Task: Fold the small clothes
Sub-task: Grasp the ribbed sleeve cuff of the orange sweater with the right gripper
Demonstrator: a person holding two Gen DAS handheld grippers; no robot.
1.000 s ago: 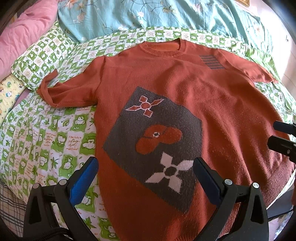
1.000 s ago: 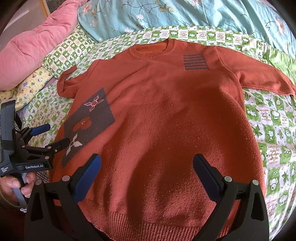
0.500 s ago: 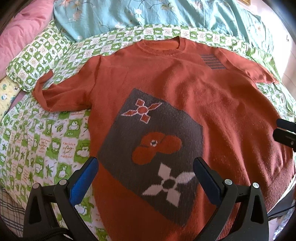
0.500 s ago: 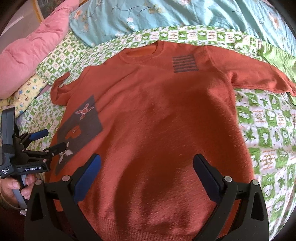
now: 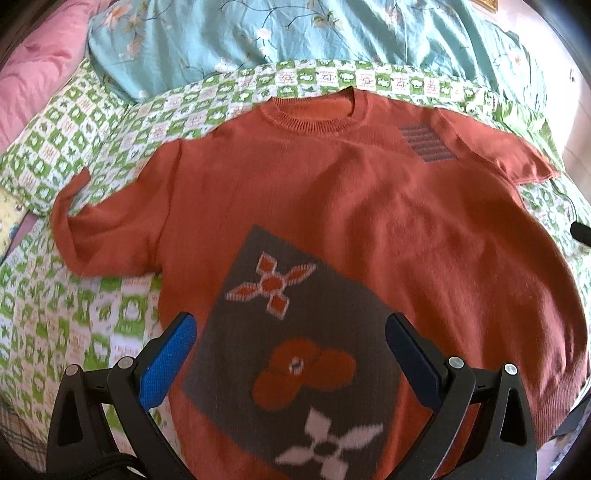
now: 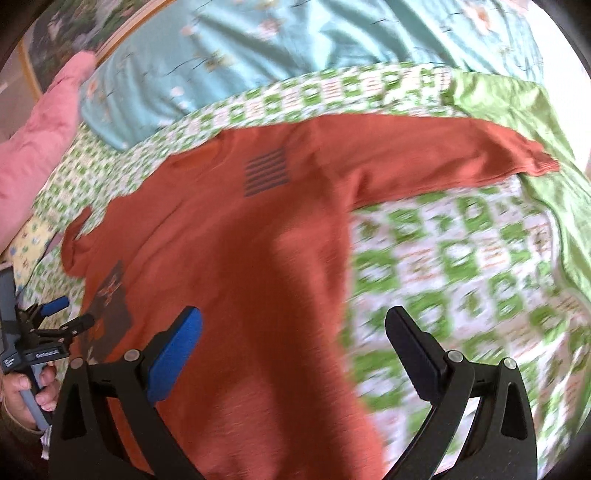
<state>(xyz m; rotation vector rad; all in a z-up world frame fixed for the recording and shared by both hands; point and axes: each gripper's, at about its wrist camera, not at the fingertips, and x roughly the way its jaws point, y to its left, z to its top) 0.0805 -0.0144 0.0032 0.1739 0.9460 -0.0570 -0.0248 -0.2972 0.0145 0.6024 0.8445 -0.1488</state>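
A rust-orange knit sweater (image 5: 332, 206) lies flat, front up, on a green checked bed sheet (image 5: 74, 314). It has a dark grey patch with flower shapes (image 5: 295, 343) near its hem and a striped mark (image 5: 424, 144) on the chest. My left gripper (image 5: 291, 332) is open and empty above the grey patch. My right gripper (image 6: 293, 328) is open and empty above the sweater's right side edge (image 6: 343, 295), with its right sleeve (image 6: 443, 151) stretched out ahead. The left gripper also shows in the right wrist view (image 6: 68, 314), open.
A teal floral quilt (image 5: 295, 33) lies bunched at the far side of the bed. A pink blanket (image 5: 33, 70) sits at the far left. A plain green cloth (image 6: 517, 110) lies past the right sleeve. The sheet (image 6: 461, 258) lies bare right of the sweater.
Both grippers moved forward over the sweater. The right gripper swung to the right, so it now looks at the right sleeve and the bare sheet. Both stayed open.
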